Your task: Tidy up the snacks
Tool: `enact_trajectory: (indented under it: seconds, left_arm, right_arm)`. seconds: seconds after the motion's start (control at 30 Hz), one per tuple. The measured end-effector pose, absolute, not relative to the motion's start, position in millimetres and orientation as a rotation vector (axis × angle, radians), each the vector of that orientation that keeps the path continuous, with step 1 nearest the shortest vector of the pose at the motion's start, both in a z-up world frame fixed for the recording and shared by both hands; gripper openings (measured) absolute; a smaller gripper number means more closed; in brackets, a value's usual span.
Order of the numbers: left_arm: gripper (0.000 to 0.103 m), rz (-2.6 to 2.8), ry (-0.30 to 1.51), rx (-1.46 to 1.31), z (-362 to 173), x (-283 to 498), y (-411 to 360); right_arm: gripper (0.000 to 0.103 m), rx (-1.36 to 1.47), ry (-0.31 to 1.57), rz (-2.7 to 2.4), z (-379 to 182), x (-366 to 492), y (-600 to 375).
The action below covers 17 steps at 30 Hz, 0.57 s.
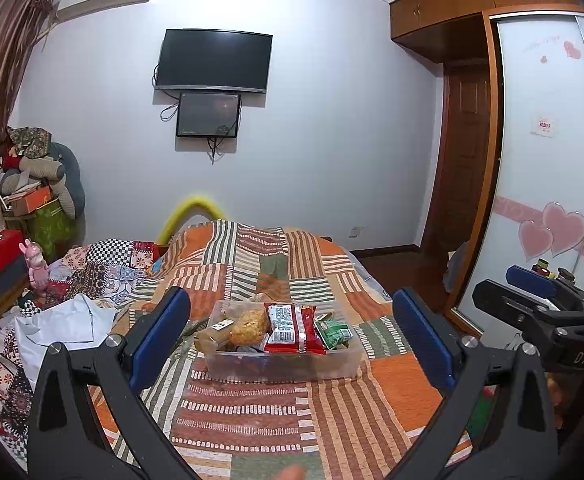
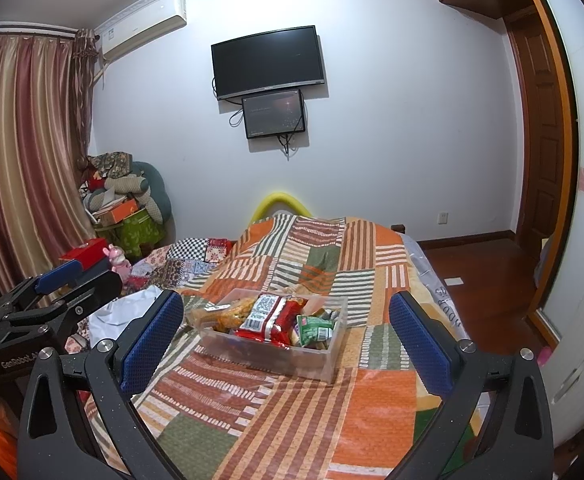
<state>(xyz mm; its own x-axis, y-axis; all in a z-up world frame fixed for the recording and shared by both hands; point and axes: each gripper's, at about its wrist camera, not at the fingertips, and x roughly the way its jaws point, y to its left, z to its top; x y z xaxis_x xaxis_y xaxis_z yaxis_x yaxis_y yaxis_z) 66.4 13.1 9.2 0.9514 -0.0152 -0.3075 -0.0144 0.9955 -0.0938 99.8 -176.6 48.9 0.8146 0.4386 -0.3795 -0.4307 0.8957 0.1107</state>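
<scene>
A clear plastic box [image 1: 284,364] sits on the patchwork bedspread [image 1: 332,420]. It holds a red snack packet [image 1: 292,328], a yellow-brown snack bag [image 1: 248,326] and a green packet [image 1: 334,334]. The box also shows in the right wrist view [image 2: 276,356] with the red packet [image 2: 268,316] and green packet [image 2: 314,330]. My left gripper [image 1: 292,344] is open and empty, held short of the box. My right gripper [image 2: 286,340] is open and empty, also short of the box. The right gripper appears at the right in the left wrist view [image 1: 540,300].
White cloth [image 1: 64,324] and patterned quilts [image 1: 104,268] lie on the bed's left side. A pink toy [image 1: 36,264] and red box [image 1: 0,252] stand at the left. A wardrobe [image 1: 548,160] is on the right; wooden floor [image 2: 484,264] runs beside the bed.
</scene>
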Motion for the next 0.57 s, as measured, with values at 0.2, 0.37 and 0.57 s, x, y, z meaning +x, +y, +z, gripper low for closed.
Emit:
enact_trajectory:
  seconds: [0.2, 0.37, 0.57]
  left_arm:
    - [0.103, -0.010, 0.330, -0.097, 7.7, 69.9, 12.8]
    - [0.103, -0.020, 0.336, -0.099, 6.1, 70.7, 13.4]
    - [0.103, -0.018, 0.335, -0.096, 4.7, 69.6, 12.3]
  right_arm:
    - [0.103, 0.020, 0.411, 0.465, 49.2, 100.9, -174.9]
    - [0.103, 0.023, 0.413, 0.465, 48.8, 101.2, -174.7]
    - [0.103, 0.026, 0.417, 0.466, 48.1, 101.3, -173.8]
